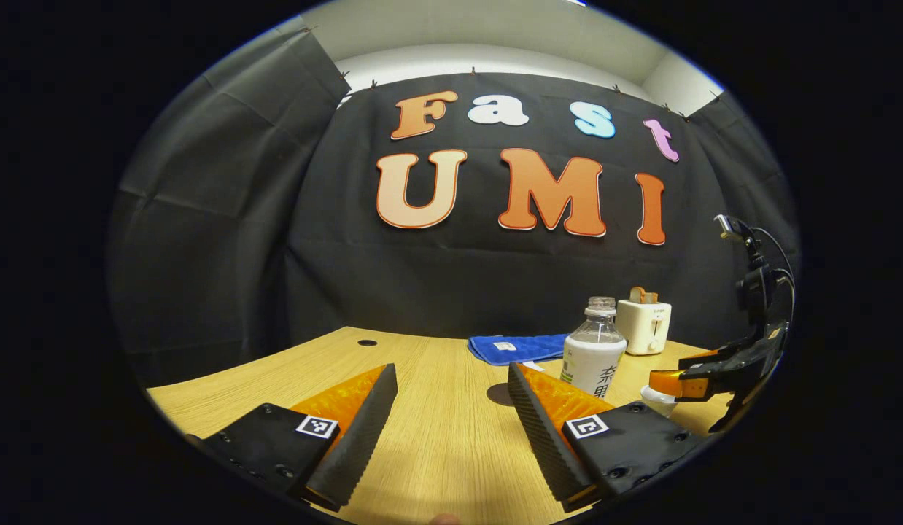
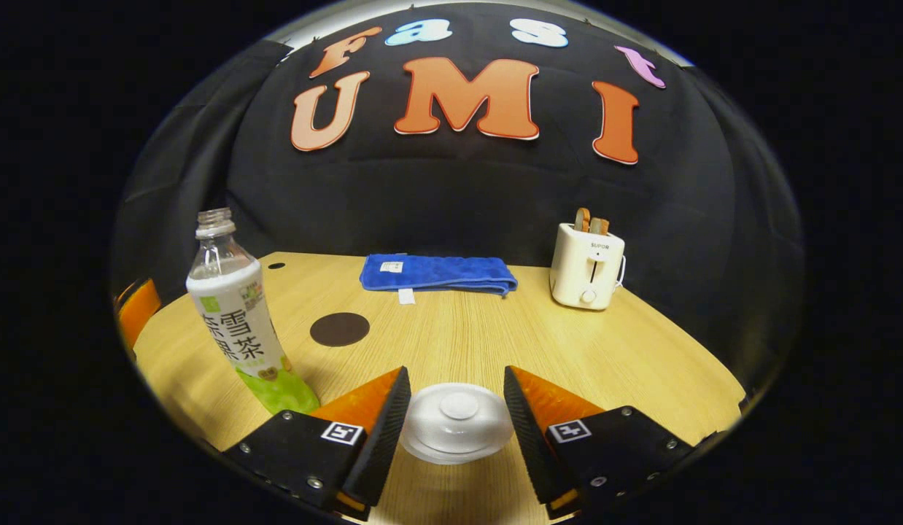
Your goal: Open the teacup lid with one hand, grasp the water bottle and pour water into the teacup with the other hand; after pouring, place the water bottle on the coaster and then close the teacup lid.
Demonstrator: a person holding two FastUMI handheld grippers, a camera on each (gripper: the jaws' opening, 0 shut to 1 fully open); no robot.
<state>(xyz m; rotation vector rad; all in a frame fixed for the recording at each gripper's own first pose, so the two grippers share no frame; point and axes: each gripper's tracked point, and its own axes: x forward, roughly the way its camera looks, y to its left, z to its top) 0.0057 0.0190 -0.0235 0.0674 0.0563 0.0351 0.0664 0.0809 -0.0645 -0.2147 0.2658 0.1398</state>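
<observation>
the right hand-held gripper (image 2: 457,408) stands wide with the teacup lid (image 2: 457,423) squarely between its fingers, untouched. the left hand-held gripper (image 1: 451,408), also wide, holds nothing; the one upright water bottle (image 1: 594,350) stands just right of it on the counter (image 1: 422,364). one coaster (image 2: 340,329) lies behind.

The left gripper view looks low across the table (image 1: 437,430) toward the back wall. The right gripper view sits close above the teacup lid (image 2: 457,421), between its fingers. Both share the bottle (image 1: 594,354), towel (image 2: 437,273) and toaster (image 2: 588,266).
</observation>
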